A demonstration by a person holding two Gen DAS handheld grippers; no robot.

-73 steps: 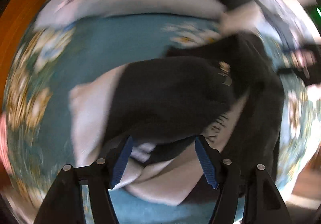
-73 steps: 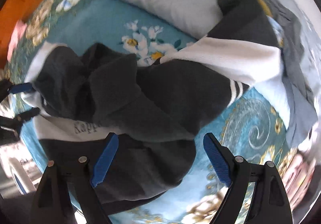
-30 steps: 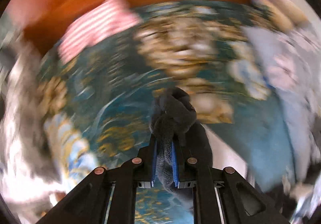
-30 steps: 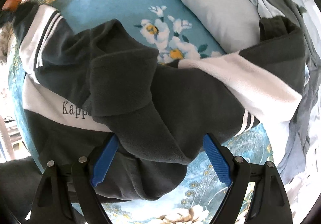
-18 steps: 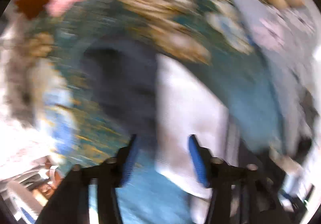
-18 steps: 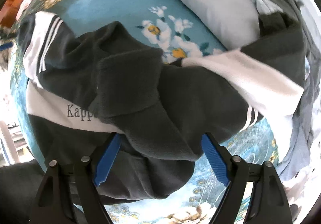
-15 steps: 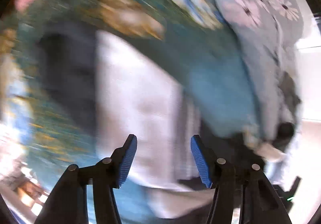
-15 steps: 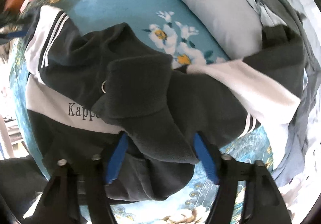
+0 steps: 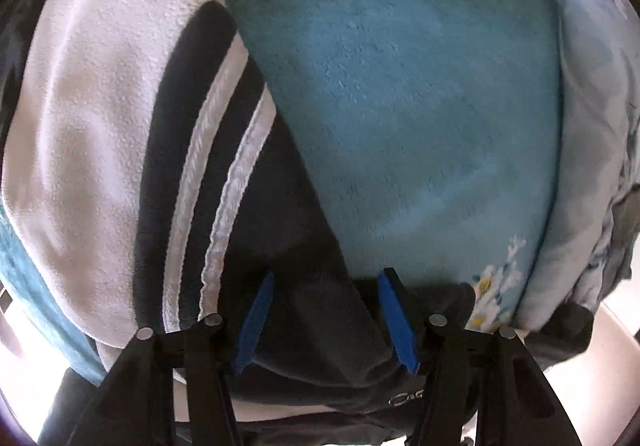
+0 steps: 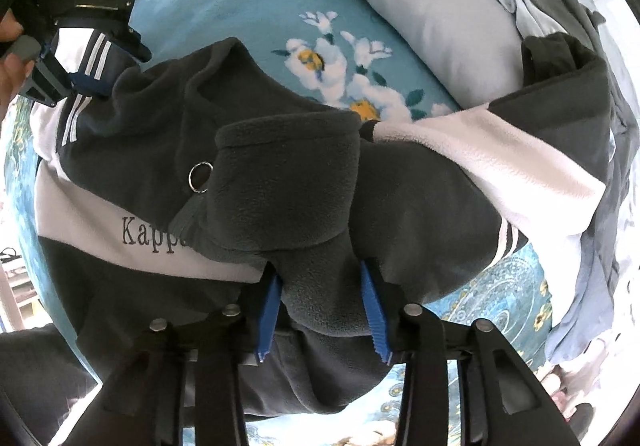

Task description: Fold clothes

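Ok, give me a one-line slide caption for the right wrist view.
Right gripper fingers straddling a dark fold of the grey-and-white Kappa fleece on a floral teal blanket, left gripper at the striped sleeve.

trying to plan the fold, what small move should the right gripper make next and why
Probably close the right gripper on the dark hood bunched between its blue pads; the jaws look partly open with fleece already between them. The hood lies crumpled over the fleece jacket, hiding part of its lettering, so it likely needs gripping and pulling flat before any fold. The left gripper hovers open over the striped sleeve.
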